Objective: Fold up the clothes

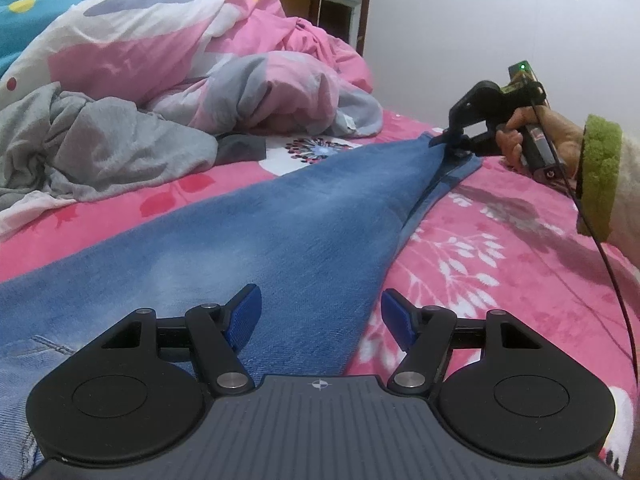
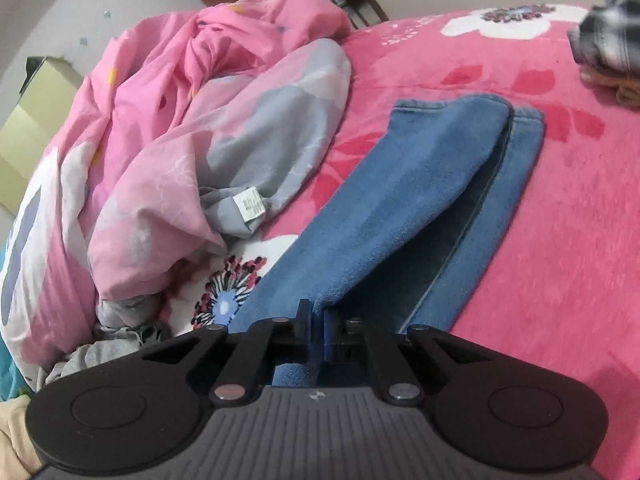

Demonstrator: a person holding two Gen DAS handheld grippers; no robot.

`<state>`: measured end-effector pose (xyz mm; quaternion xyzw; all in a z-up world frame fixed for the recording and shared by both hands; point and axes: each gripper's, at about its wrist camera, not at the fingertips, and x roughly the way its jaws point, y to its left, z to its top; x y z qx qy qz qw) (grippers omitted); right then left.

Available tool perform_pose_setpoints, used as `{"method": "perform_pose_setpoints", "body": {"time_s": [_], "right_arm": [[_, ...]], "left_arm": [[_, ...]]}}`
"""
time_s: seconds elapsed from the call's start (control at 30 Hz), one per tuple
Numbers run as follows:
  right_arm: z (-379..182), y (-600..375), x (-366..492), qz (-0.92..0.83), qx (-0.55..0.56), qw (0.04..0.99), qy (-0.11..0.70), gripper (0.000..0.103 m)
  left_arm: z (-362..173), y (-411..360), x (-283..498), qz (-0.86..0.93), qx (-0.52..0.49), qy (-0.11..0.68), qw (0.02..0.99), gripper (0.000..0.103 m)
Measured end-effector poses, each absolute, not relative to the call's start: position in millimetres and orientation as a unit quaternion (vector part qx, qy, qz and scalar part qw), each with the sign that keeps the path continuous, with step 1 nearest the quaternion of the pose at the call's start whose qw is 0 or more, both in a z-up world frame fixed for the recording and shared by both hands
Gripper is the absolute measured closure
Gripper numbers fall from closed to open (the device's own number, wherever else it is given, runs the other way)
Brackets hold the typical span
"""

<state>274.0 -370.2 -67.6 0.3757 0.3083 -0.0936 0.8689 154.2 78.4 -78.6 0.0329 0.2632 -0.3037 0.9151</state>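
Pinching the jeans [image 2: 400,208] hem, the right claw [image 2: 316,328] faced along the leg; the left claw [image 1: 320,316] hovered spread over the waist end.

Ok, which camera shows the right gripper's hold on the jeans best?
The right wrist view: the right gripper sits close up, shut on the jeans edge. The left wrist view shows that grip only small and far off, at the leg end.
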Motion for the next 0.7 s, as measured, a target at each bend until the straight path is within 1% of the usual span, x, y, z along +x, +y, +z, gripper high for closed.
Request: {"method": "perform_pose_setpoints", "body": {"time_s": [0.1,0.2,0.4,0.5,0.57,0.67,0.7], "right_arm": [[-62,-371,270,-0.094,0.368,0.871,0.312,0.098],[-77,-376,270,-0.111,0.362,0.864,0.333,0.098],[-106,-385,267,-0.130,0.378,0.851,0.341,0.099],[-105,-382,267,-0.128,0.362,0.858,0.341,0.099],[-110,-388,263,-0.121,0.379,0.854,0.334,0.100],[-117,-409,249,-0.116,0.434,0.840,0.305,0.097],[-120,-419,242,-0.118,0.457,0.832,0.291,0.091]], "left_arm": [[-79,79,154,-0.307,0.034,0.264,0.914,0.036],[-80,77,154,-0.310,0.038,0.267,0.912,0.036],[-81,76,153,-0.315,0.038,0.270,0.909,0.036],[-80,80,156,-0.320,0.024,0.275,0.906,0.036],[-81,81,158,-0.320,0.017,0.280,0.905,0.036],[-82,81,159,-0.317,0.015,0.286,0.904,0.036],[-83,80,160,-0.317,0.015,0.287,0.904,0.036]]}}
